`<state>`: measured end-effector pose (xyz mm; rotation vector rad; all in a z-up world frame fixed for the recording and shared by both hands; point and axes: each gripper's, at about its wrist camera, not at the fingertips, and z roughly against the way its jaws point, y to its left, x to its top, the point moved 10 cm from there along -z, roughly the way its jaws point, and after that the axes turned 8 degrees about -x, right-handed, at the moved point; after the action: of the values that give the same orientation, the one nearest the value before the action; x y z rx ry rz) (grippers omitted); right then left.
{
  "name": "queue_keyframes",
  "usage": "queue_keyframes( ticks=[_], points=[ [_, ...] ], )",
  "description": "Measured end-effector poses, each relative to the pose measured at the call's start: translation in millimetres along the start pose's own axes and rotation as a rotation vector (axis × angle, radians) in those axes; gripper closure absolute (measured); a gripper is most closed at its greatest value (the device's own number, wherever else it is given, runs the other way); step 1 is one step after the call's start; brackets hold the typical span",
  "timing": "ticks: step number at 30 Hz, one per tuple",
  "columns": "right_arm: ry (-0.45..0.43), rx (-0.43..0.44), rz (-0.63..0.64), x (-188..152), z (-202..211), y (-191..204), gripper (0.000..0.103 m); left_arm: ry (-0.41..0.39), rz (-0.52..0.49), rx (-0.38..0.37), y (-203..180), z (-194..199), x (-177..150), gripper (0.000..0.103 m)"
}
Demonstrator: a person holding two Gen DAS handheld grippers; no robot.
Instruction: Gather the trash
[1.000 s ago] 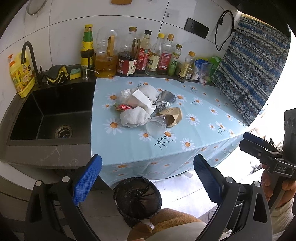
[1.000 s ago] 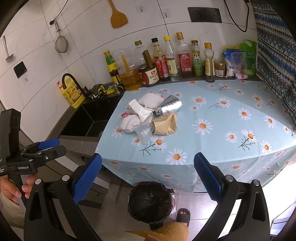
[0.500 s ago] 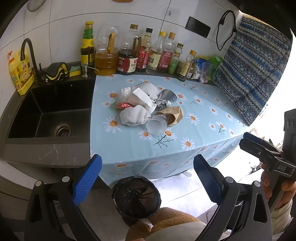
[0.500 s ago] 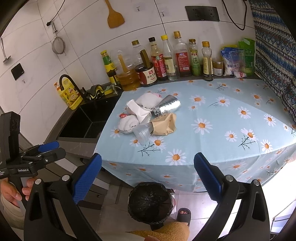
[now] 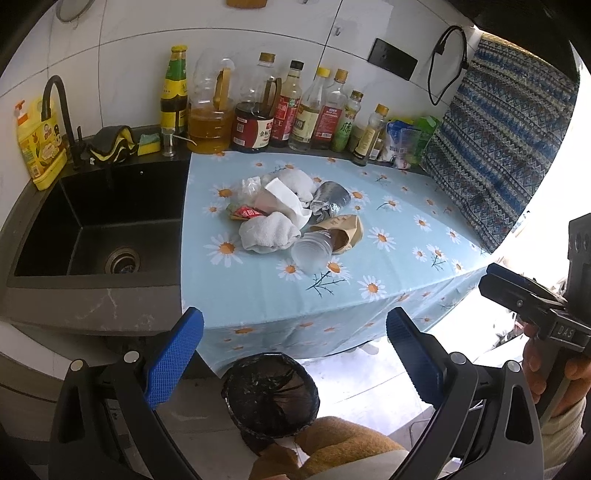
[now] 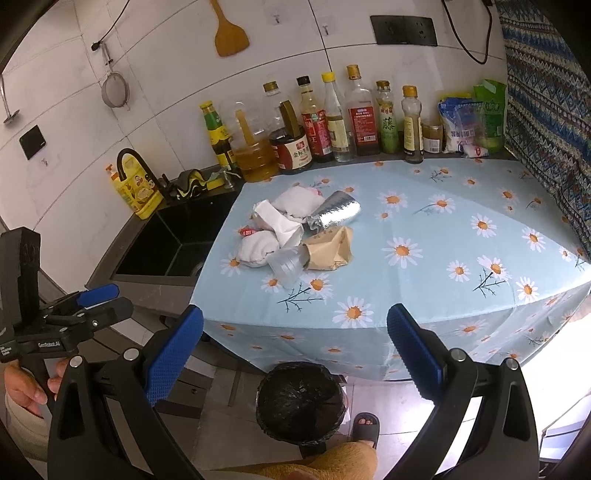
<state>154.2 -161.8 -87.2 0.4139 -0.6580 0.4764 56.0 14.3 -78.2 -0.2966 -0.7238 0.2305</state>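
Both blue-padded grippers, left gripper (image 5: 293, 354) and right gripper (image 6: 294, 352), are hanging spread wide and empty, lining up over the black-bagged round trash bin (image 6: 301, 400) parked below the heap of crumpled white tissues, clear plastic cup and foil wrappers (image 6: 295, 230), ready for dropping stuff straight in

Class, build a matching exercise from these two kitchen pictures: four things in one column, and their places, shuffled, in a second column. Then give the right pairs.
Things:
1. clear plastic cup
2. black-lined bin
3. yellow detergent bottle
4. wooden spatula

Places:
A. hanging on the tiled wall
B. lying on its side on the daisy tablecloth
C. on the floor below the counter's front edge
D. beside the tap, at the sink's far corner

Pairs: 1-B, 2-C, 3-D, 4-A
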Motion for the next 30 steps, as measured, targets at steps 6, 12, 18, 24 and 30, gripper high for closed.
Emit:
queue_keyframes(
  ticks=[6, 12, 18, 24, 30],
  points=[
    [0.009, 0.031, -0.017, -3.1, 3.1, 4.2, 0.004, -0.014, -0.006, 0.004, 2.0, 8.7, 1.6, 0.007],
    [-0.004, 0.025, -0.019, -0.3, 5.5, 2.4, 0.004, -0.02, -0.009, 0.004, 1.0, 6.9, 5.2, 0.007],
    [-0.025, 0.049, -0.033, 9.4, 8.6, -5.5, 0.004, -0.005, -0.004, -0.008, -4.2, -5.5, 8.5, 0.007],
    [0.025, 0.072, -0.044, 14.6, -16.7, -21.8, 0.004, 0.024, 0.024, 0.01, -2.4, -24.8, 10.9, 0.007],
    [0.093, 0.061, 0.014, 23.0, -64.8, -40.5, 0.004, 0.048, 0.084, 0.072, 5.4, -45.7, 15.8, 0.007]
  ],
)
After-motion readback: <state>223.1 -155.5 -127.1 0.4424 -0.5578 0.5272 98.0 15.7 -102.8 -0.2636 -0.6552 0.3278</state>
